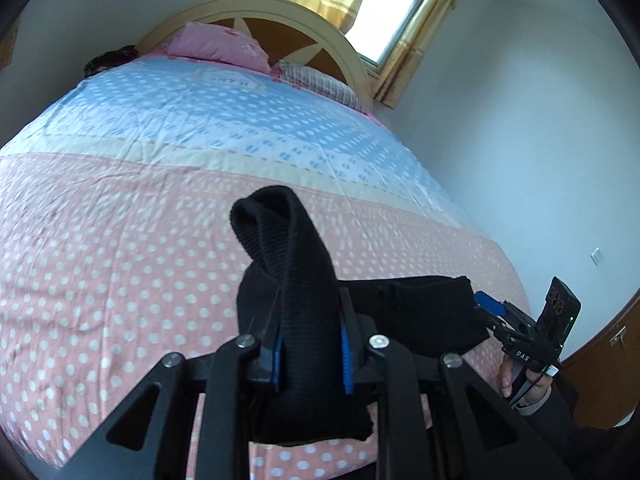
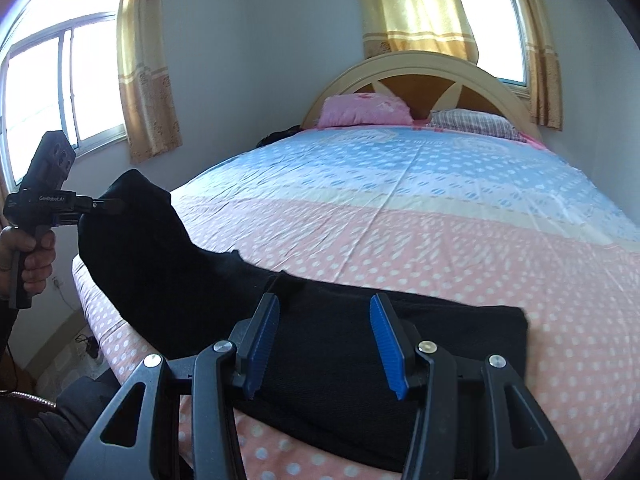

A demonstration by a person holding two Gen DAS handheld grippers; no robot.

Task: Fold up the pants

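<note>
Black knit pants (image 2: 192,280) lie across the near edge of the bed (image 2: 440,236). My left gripper (image 1: 312,320) is shut on one end of them, and a ribbed loop of the pants (image 1: 276,224) stands up beyond its blue pads. In the right wrist view the left gripper (image 2: 114,205) holds that end raised at the bed's left corner. My right gripper (image 2: 324,316) has the thicker part of the pants filling the gap between its blue pads. In the left wrist view the right gripper (image 1: 490,308) sits at the other end of the pants (image 1: 432,308).
The bed (image 1: 120,220) has a dotted pink and blue cover. A pink pillow (image 2: 366,110), a striped pillow (image 2: 472,120) and a curved headboard (image 2: 432,64) are at the far end. A dark item (image 1: 112,58) lies by the pillows. A wall (image 1: 520,140) runs along one side.
</note>
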